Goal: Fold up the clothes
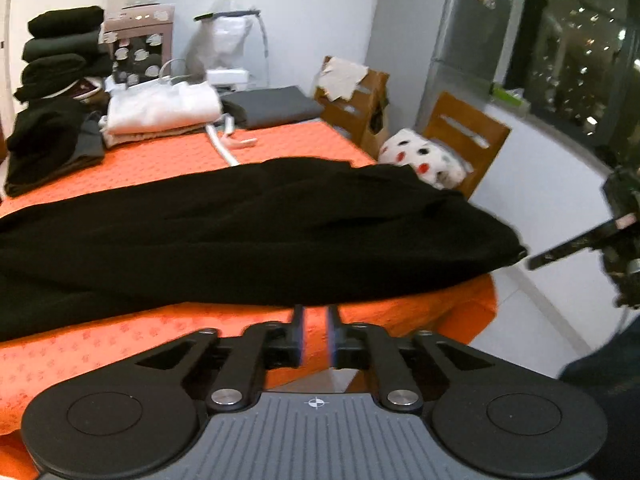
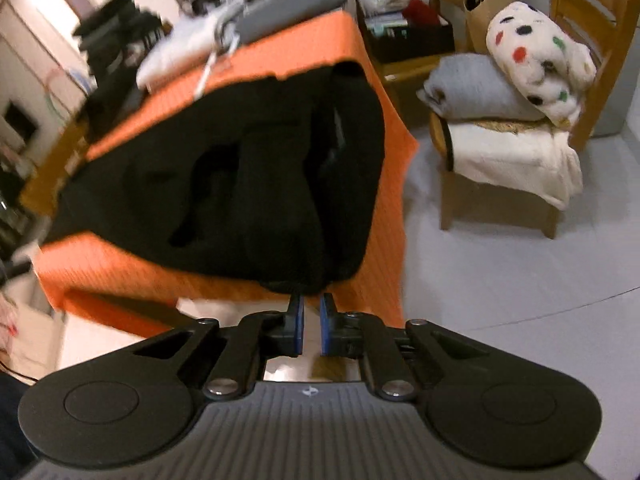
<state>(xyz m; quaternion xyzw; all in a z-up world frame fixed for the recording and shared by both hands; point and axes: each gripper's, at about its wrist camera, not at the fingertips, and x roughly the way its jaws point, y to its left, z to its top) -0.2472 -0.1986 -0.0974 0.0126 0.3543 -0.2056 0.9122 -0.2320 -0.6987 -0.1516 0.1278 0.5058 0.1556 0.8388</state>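
Orange-covered bench (image 1: 160, 168) carries the work. Left claw (image 1: 315, 316), narrowly apart and empty, meets the near long edge of the black garment (image 1: 240, 236). Right claw (image 2: 311, 304), slightly apart (nothing gripped), stands at its right end, lengthwise beyond. Folded stacks (image 1: 160, 108) farther off.

**Gripper hardware, both units**

Left gripper (image 1: 315, 314): black linkage arms, two round black discs at the base, grey ribbed centre plate with a small crosshair mark (image 1: 315, 403). Two silver pivot screws (image 1: 225, 397) on the links. Fingers (image 1: 297, 334) black, pads blue-edged.

Right gripper (image 2: 311, 303): same build, with black arms, discs and a ribbed grey plate. Its centre mark is blurred. Silver screws (image 2: 219, 387), blue pads (image 2: 326, 330).

Dark blue sleeve (image 1: 608, 376) at the frame edge in the left view.
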